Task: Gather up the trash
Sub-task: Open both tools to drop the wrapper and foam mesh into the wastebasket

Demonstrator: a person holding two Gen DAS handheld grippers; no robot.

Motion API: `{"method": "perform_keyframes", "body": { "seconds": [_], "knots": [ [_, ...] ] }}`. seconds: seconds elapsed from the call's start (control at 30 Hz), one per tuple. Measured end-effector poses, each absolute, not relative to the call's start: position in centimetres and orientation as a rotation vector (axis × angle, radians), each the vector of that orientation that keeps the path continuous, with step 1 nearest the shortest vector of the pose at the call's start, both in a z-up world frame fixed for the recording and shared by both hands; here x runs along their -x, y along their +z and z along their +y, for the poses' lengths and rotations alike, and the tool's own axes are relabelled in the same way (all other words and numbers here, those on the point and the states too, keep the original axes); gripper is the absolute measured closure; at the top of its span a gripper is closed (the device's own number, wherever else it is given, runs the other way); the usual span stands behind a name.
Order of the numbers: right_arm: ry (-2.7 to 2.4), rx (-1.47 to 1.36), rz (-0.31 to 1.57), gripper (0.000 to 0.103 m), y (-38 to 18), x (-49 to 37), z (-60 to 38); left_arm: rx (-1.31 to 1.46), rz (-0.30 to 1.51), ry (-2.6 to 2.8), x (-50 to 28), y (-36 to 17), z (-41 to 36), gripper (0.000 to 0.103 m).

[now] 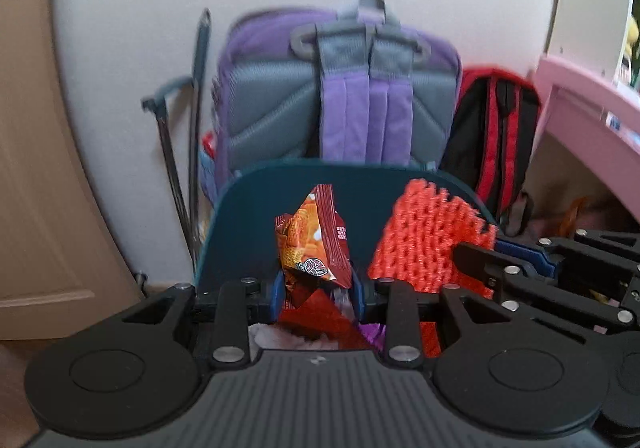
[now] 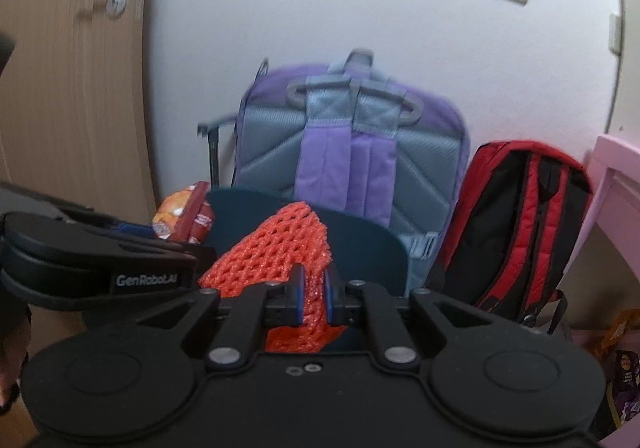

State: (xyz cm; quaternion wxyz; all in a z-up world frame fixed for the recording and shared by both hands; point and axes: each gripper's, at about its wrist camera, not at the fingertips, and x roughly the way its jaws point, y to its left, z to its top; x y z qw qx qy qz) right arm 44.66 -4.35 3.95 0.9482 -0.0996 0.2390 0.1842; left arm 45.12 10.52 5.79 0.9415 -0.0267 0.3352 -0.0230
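Observation:
My left gripper is shut on an orange and red snack wrapper, held upright in front of the raised dark teal lid of a bin. My right gripper is shut on a red foam fruit net, held before the same lid. The net also shows at the right of the left wrist view, the wrapper at the left of the right wrist view. Red, white and purple trash lies low between the left fingers; the bin's inside is mostly hidden.
A purple and grey backpack and a red and black backpack lean on the white wall behind the bin. A wooden door stands at the left, a pink desk at the right. Dark metal rods lean left of the purple backpack.

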Motion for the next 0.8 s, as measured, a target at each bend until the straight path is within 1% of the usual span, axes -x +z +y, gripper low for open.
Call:
{"method": "perform_keyframes", "body": {
  "seconds": [0.13, 0.17, 0.23, 0.3, 0.37, 0.4, 0.43, 0.57, 0.67, 0.7, 0.73, 0.8],
  "knots": [
    [0.380, 0.229, 0.551, 0.092, 2.5, -45.5, -3.9, 0.037, 0.762, -0.076, -46.4, 4.3, 10.4, 0.071],
    [0.378, 0.231, 0.557, 0.089, 2.2, -45.5, -3.8, 0.038, 0.781, -0.082, -46.7, 3.9, 10.4, 0.071],
    [0.384, 0.229, 0.583, 0.087, 1.9, -45.7, -3.8, 0.033, 0.814, -0.080, -47.0, 3.3, 10.4, 0.071],
    [0.378, 0.218, 0.596, 0.085, 1.7, -45.8, -3.9, 0.035, 0.822, -0.079, -47.1, 2.9, 10.6, 0.071],
    [0.381, 0.204, 0.615, 0.081, 1.6, -45.8, -4.1, 0.045, 0.828, -0.078, -47.1, 2.7, 10.7, 0.070],
    [0.383, 0.198, 0.624, 0.081, 1.5, -45.8, -4.1, 0.046, 0.828, -0.080, -47.0, 2.7, 10.8, 0.069],
    [0.386, 0.194, 0.628, 0.077, 1.5, -45.6, -4.2, 0.045, 0.827, -0.084, -47.0, 2.8, 10.7, 0.065],
    [0.370, 0.183, 0.637, 0.072, 1.8, -45.3, -4.7, 0.043, 0.820, -0.070, -46.4, 3.2, 10.3, 0.062],
    [0.371, 0.164, 0.632, 0.066, 2.4, -44.7, -5.4, 0.052, 0.805, -0.074, -45.6, 3.7, 10.2, 0.058],
    [0.371, 0.160, 0.630, 0.065, 2.6, -44.5, -5.6, 0.054, 0.799, -0.075, -45.3, 3.9, 10.2, 0.055],
    [0.370, 0.152, 0.627, 0.064, 2.8, -44.2, -5.8, 0.056, 0.793, -0.071, -45.1, 4.1, 10.2, 0.048],
    [0.374, 0.136, 0.621, 0.061, 3.4, -43.8, -6.2, 0.061, 0.781, -0.054, -44.3, 4.6, 10.4, 0.038]
  ]
}}
